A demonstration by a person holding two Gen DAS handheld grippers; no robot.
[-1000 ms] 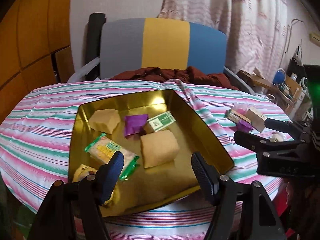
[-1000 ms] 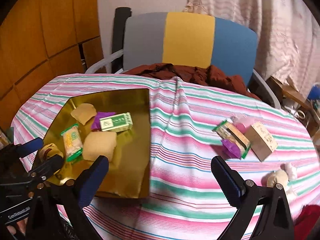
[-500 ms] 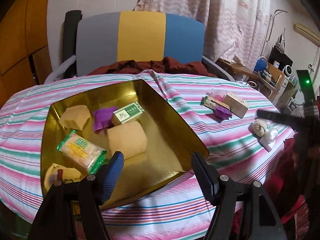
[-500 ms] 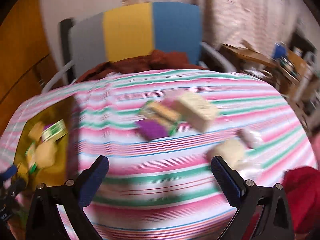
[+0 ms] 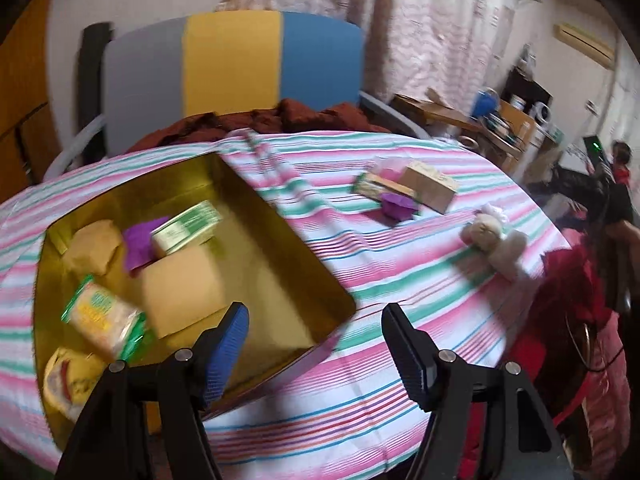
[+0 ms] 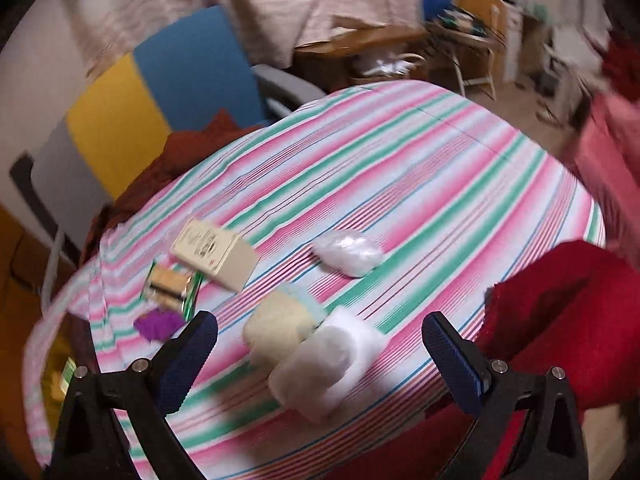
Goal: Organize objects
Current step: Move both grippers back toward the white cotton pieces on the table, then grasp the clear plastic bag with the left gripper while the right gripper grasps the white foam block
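Item 1. Gold tin, lower left of the left wrist view, open on the striped table. Contents: two tan wrapped blocks, a purple packet, a green-and-white box, a green-edged cracker pack and a yellow pouch at the near corner. Judged as already sorted.

Item 2. Loose goods on the cloth, centre left of the right wrist view, well apart from the tin:
- cream carton, touching a green-trimmed biscuit pack
- purple wrapper, just beside the biscuit pack
- pale round bun, touching a white wrapped roll
- clear crinkled packet, alone, further up the frame

Judged as still to be moved; roughly half the lot remains outside the tin.

Item 3. Left gripper: jaws spread, nothing between them, over the tin's near right corner.

Item 4. Right gripper: jaws spread wide, empty, with the bun and the white roll lying between them in the frame. Motion blur prevents telling how close the jaws are to the cloth.
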